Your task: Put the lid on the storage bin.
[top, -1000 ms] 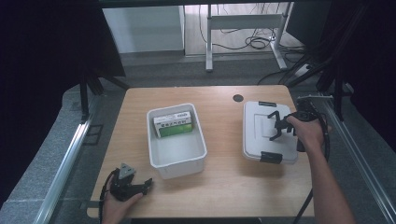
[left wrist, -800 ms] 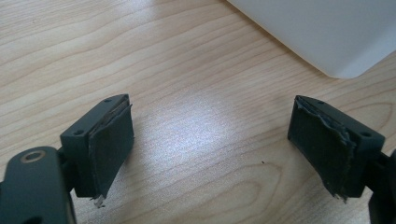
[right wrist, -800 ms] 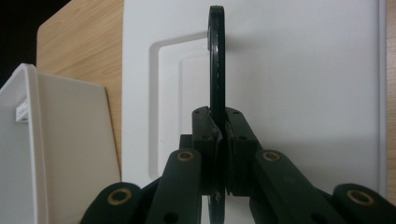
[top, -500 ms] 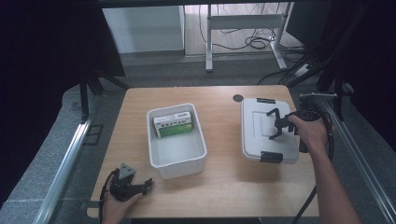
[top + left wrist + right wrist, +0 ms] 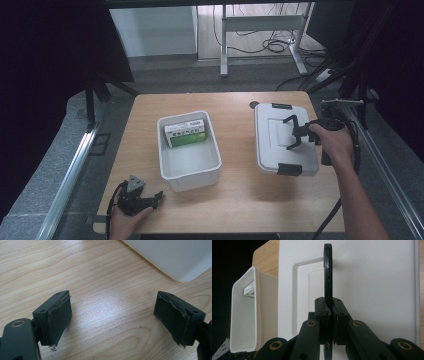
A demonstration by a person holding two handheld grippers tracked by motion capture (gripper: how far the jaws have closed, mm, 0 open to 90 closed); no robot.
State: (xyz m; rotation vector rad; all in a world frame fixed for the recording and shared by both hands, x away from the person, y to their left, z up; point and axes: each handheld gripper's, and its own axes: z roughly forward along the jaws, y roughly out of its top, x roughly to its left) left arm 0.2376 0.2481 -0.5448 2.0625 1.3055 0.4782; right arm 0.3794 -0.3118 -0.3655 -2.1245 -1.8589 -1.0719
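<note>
Lid (image 5: pixel 282 137): white, flat, black clips, by the worktop's right edge.
Handle (image 5: pixel 328 272): thin black bar, seen edge-on in the right gripper view.
Right gripper (image 5: pixel 291 132): clamped on the handle.
Left gripper (image 5: pixel 112 317): spread wide, near-left corner.
Bin (image 5: pixel 189 162): mid-worktop, green box (image 5: pixel 186 135) inside.

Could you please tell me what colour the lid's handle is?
Black; the handle shows best in the right gripper view.

Green-and-white box (image 5: pixel 186 134) in the white bin (image 5: pixel 216 159) had a printed label w/ dark text, too small to read. No other legible text.
</note>
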